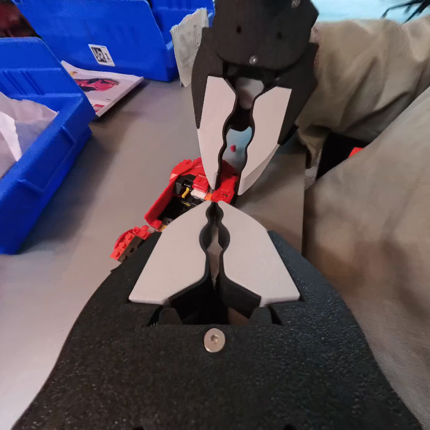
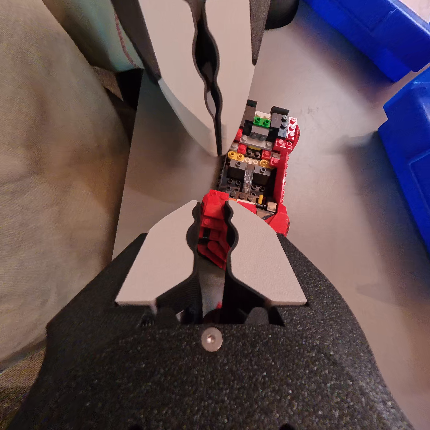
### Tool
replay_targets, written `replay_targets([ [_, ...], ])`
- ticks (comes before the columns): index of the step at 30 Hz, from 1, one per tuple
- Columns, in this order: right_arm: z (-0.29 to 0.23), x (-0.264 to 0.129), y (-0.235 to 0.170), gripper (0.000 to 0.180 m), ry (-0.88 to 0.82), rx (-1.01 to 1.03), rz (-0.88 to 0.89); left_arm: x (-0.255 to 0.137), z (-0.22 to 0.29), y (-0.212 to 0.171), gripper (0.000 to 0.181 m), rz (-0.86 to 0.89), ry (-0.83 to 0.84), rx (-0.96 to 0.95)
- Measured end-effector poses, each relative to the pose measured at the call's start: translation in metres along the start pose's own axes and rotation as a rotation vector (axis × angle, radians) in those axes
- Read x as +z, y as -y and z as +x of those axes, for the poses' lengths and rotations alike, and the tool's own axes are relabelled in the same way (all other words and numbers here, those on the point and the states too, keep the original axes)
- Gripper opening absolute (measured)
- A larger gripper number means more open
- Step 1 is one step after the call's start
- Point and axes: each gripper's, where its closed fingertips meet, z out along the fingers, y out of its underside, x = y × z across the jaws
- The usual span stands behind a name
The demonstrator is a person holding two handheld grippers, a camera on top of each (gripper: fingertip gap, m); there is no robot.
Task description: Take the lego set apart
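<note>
A partly stripped red lego car [image 1: 160, 206] lies on the grey table [image 1: 121, 167], with its black, grey, yellow and green inner bricks [image 2: 251, 167] exposed. My right gripper [image 2: 213, 203] is shut on the car's red end section [image 2: 213, 232]. In the left wrist view it [image 1: 226, 187] comes down from above with its tips on either side of that red part. My left gripper [image 1: 213, 204] is shut. Its tips [image 2: 220, 152] touch the car's side edge opposite the right gripper. I cannot tell whether a thin piece is pinched between them.
Blue bins stand along one side [image 1: 35, 162] [image 1: 104, 35] [image 2: 372, 30] [image 2: 414, 151], one holding white plastic bags. An instruction booklet [image 1: 104, 86] lies by the bins. A small red piece [image 1: 232, 147] lies loose on the table. A person's beige sleeve [image 1: 360, 209] [image 2: 46, 186] fills the other side. The grippers are tip to tip, or close to it.
</note>
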Motion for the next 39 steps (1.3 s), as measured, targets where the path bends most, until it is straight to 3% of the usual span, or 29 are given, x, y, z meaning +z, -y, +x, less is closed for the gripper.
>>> replay_targets([
  [3,0.004,-0.007,-0.001,0.023,-0.034,0.007,0.045,0.009,0.006,0.0,0.01,-0.036,0.003,0.06],
  [8,0.011,-0.06,-0.012,0.03,-0.113,0.182,0.098,0.019,0.005,-0.007,0.018,-0.095,0.044,0.076],
  [13,-0.003,-0.084,-0.071,0.021,-0.153,0.364,-0.13,0.025,0.004,-0.002,0.017,-0.081,0.036,0.066],
  [17,-0.009,-0.085,-0.091,0.02,-0.166,0.422,-0.174,0.024,0.002,0.0,0.018,-0.066,0.05,0.07],
  [24,-0.008,-0.143,-0.134,0.017,-0.341,0.521,-0.33,0.015,-0.004,-0.002,0.02,-0.039,0.097,0.061],
  [36,-0.003,-0.125,-0.144,0.009,-0.295,0.527,-0.282,0.017,-0.001,0.0,0.021,0.006,0.069,0.046],
  [39,0.01,-0.128,-0.116,0.009,-0.374,0.371,-0.157,0.018,0.004,0.022,0.022,0.132,0.047,-0.063],
])
